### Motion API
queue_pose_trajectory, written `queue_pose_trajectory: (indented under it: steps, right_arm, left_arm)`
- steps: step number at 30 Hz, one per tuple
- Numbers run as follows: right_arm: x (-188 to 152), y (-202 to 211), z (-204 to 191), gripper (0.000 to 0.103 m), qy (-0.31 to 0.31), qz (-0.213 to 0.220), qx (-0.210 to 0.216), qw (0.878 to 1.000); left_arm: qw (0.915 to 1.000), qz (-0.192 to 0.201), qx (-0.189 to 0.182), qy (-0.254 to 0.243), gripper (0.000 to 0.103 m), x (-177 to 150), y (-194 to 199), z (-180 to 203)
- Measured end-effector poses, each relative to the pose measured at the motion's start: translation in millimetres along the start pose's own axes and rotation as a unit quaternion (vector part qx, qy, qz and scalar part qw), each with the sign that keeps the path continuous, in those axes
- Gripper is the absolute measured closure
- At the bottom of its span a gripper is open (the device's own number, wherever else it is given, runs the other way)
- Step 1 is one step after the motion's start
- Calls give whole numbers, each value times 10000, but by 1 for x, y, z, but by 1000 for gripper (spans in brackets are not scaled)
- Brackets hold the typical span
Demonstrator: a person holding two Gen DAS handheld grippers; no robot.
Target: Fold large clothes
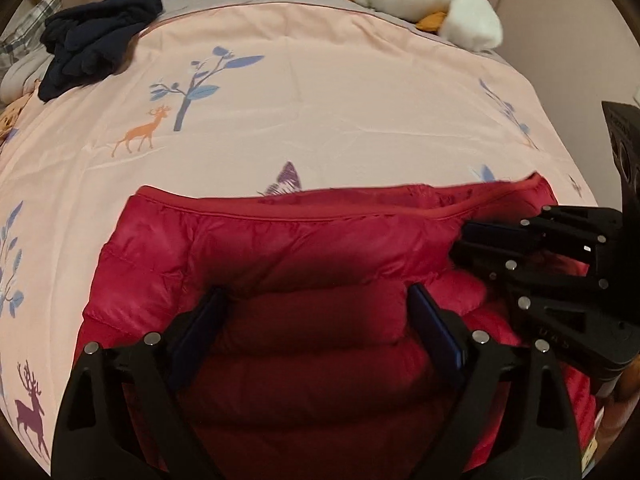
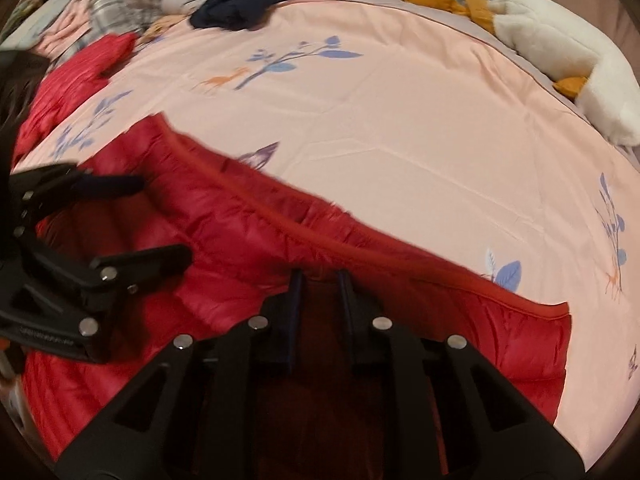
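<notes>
On the bed (image 1: 320,120) lies the red jacket (image 1: 280,248). Left gripper (image 1: 316,320) has jaws apart over a puffy fold; right gripper (image 2: 320,300) has jaws nearly together on the hem. Slippery padding may spring open.

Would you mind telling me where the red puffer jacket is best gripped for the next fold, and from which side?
Probably the piped edge of the red puffer jacket, approached from the near side, low over the bedspread. That seam is thin and firm, unlike the puffy quilting. The right claw already sits at it, nearly closed; the left claw is open over a padded panel.
</notes>
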State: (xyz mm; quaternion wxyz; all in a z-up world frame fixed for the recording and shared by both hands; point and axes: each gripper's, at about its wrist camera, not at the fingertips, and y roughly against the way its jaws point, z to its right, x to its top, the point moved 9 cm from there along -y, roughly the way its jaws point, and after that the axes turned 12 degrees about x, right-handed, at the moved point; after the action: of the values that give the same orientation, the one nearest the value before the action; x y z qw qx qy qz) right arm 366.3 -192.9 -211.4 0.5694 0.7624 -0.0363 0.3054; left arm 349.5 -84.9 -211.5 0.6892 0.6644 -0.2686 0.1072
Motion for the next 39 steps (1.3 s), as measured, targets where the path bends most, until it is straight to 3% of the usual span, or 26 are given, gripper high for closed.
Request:
queue_pose_trajectory:
  steps: [8,10,12,21,26,30,39]
  right_arm:
    - [11,13,27,91,-746,549,14,9957]
    - [8,32,34,87,-894,784,-79,9929]
    - [3,52,38,77,-945,978,-194,9905]
    - [-61,125,21,69,-1083,1470,-219,9829]
    - [-104,136,9,62,-1313,1578,-174,9786]
    - [-133,123,12,61,-1411,1402,-367,9793]
    - [-148,112,15,60,-1604,1436,-411,9757]
  left_arm:
    - [9971,106,-102,741,10,7,3,-25]
    - [9960,218,-102,858,10,6,15,-33]
    - [9956,345,-7,874,10,1,27,-41]
    - [9920,879,347,836,10,-41,84,-77]
    - [9898,1094,584,707,10,-67,99,-79]
    - [9915,945,658,610,9,-83,85,-78]
    - [9925,736,579,784,4,-98,66,-80]
